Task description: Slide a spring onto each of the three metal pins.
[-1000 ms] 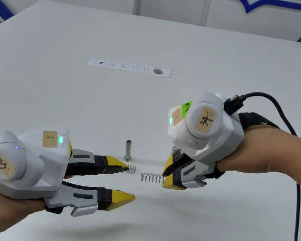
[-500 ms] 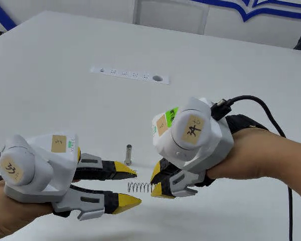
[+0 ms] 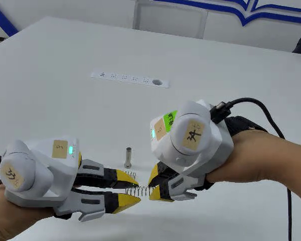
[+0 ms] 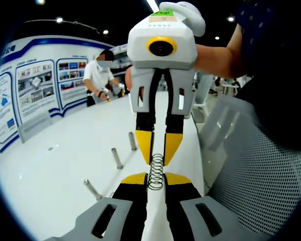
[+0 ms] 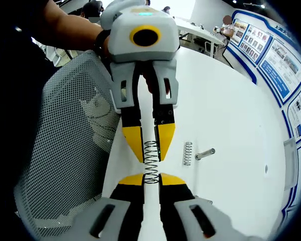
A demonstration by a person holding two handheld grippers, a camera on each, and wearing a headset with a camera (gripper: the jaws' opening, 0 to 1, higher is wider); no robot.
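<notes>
Head view: left gripper [image 3: 134, 189] and right gripper [image 3: 153, 187] face tip to tip over the table [image 3: 65, 100], spring [image 3: 141, 191] bridging them, pin [image 3: 128, 157] upright just behind. Left gripper view: own jaws pinch one end of the spring. Right gripper view: own jaws pinch the other end; second spring [image 5: 187, 153] on the table.

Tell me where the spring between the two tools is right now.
In the head view, the spring sits low and centre, bridging the tips of the left tool and the right tool, just on the near side of the upright pin.
</notes>
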